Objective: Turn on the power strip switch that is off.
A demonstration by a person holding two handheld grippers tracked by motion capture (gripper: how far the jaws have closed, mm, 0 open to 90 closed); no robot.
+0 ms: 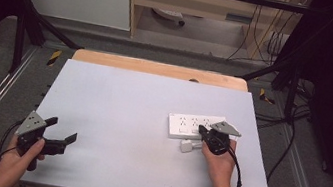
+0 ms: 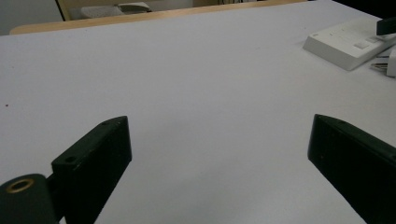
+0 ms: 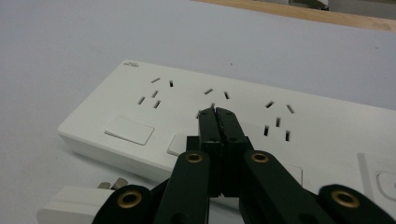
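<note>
Worktop edges: I see the pale worktop (image 1: 130, 118) ending in a wooden strip (image 1: 158, 68) at the far side; metal rails run along both flanks, and the near edge lies just ahead of the forearms.
Open room: the whole left and middle of the worktop is bare, so I have wide free space between my two hands; the right third is the crowded part.
Power strip: the white power strip (image 1: 189, 126) lies flat in the right half, well in from the right edge and well apart from the far edge. In the right gripper view its sockets and a flat switch face up (image 3: 299, 135).
Plug: a small white plug (image 1: 187, 146) lies just beside the strip's near side, prongs showing (image 3: 70, 205).
Right gripper: my right gripper (image 1: 204, 130) has its jaws fully together, nothing between them; the tips sit over the strip's top near the middle sockets (image 3: 215, 111). I cannot tell whether they touch it.
Left gripper: my left gripper (image 1: 63, 130) rests at the near left corner, jaws spread wide, holding nothing, with bare worktop between them (image 2: 219, 154).
</note>
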